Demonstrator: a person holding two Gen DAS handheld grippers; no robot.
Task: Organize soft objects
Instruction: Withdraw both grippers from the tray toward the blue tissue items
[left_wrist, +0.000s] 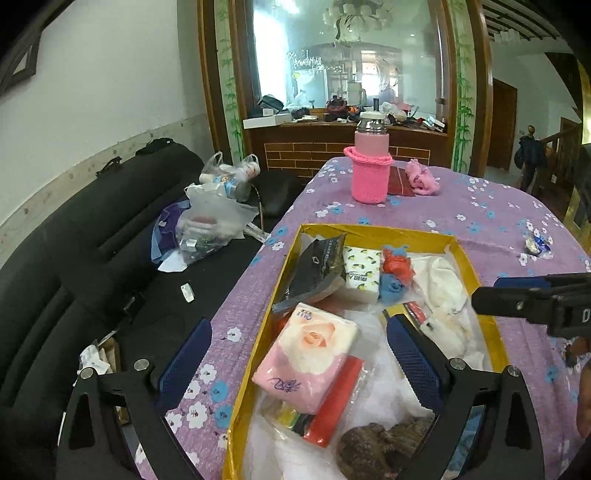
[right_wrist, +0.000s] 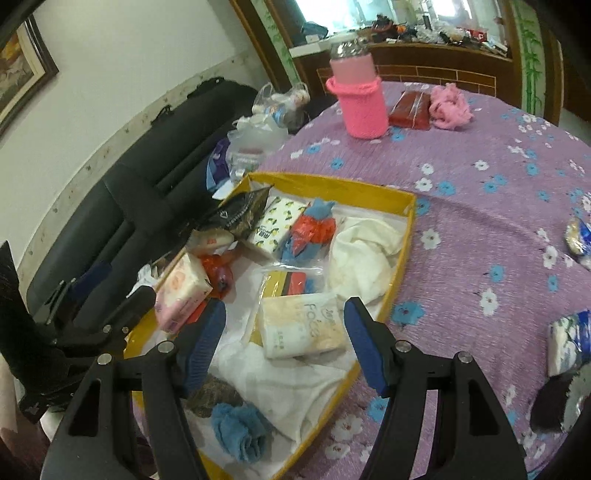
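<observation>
A yellow box (left_wrist: 373, 232) (right_wrist: 400, 236) on the purple floral tablecloth holds soft things: a pink rose tissue pack (left_wrist: 308, 356) (right_wrist: 181, 291), a lemon-print tissue pack (left_wrist: 361, 275) (right_wrist: 277, 225), a white cloth (left_wrist: 443, 280) (right_wrist: 364, 251), red and blue bundles (left_wrist: 395, 273) (right_wrist: 310, 229), a cream tissue pack (right_wrist: 304, 325) and a blue cloth (right_wrist: 240, 428). My left gripper (left_wrist: 299, 350) is open and empty over the rose pack. My right gripper (right_wrist: 284, 332) is open and empty, its fingers either side of the cream pack.
A pink knitted-sleeve bottle (left_wrist: 370, 162) (right_wrist: 360, 96), a dark red packet (right_wrist: 410, 109) and a pink fluffy cloth (left_wrist: 421, 177) (right_wrist: 448, 107) stand at the table's far side. Blue-and-white packets (right_wrist: 569, 336) lie at the right. A black sofa (left_wrist: 92, 240) with plastic bags is left.
</observation>
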